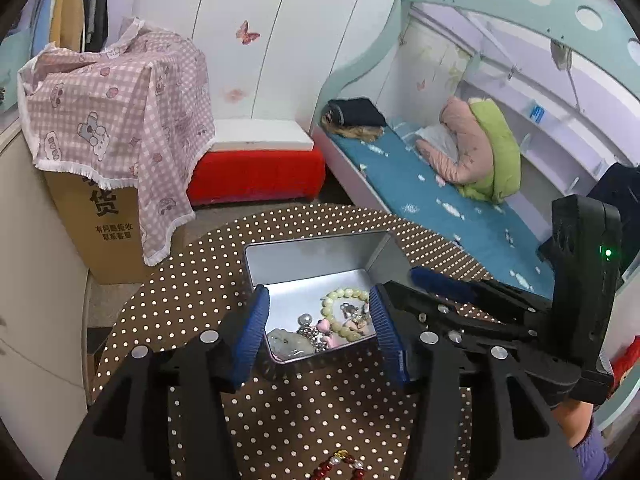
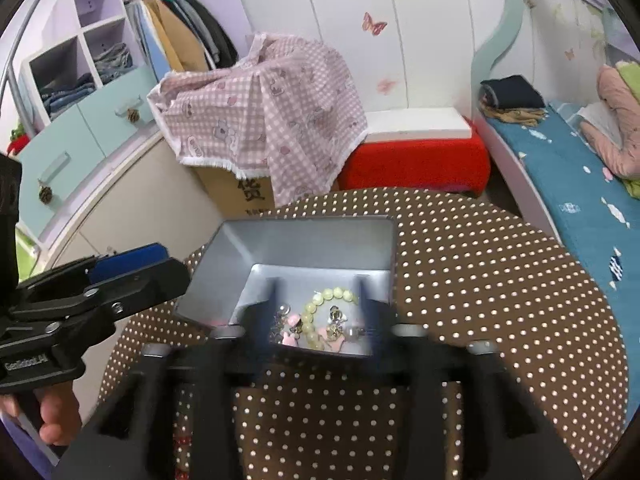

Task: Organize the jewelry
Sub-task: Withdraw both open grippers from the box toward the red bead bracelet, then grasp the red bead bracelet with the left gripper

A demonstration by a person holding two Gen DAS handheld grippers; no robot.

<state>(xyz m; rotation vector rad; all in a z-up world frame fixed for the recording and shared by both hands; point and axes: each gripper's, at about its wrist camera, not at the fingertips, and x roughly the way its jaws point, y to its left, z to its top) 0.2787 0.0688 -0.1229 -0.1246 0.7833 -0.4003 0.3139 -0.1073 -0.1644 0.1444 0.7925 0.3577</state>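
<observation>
Both grippers, left [image 1: 320,332] and right [image 2: 320,320], are held half open and empty over the silver tin [image 1: 304,258], where the pale bead bracelet [image 1: 340,300] and charms are gathered.

Pink checked cloth [image 1: 116,120] draped over cardboard box [image 1: 96,232], red ottoman [image 1: 256,176], blue-sheeted bed [image 1: 460,208], butterfly wall sticker [image 2: 374,23]

Ahead of me: white wardrobe doors [image 1: 256,40] with butterfly stickers, a red bench [image 1: 256,176], a checked cloth [image 1: 116,120] over a cardboard box [image 1: 100,232]. Teal-sheeted bed [image 1: 460,216] right; lilac shelves [image 2: 84,56] left.
</observation>
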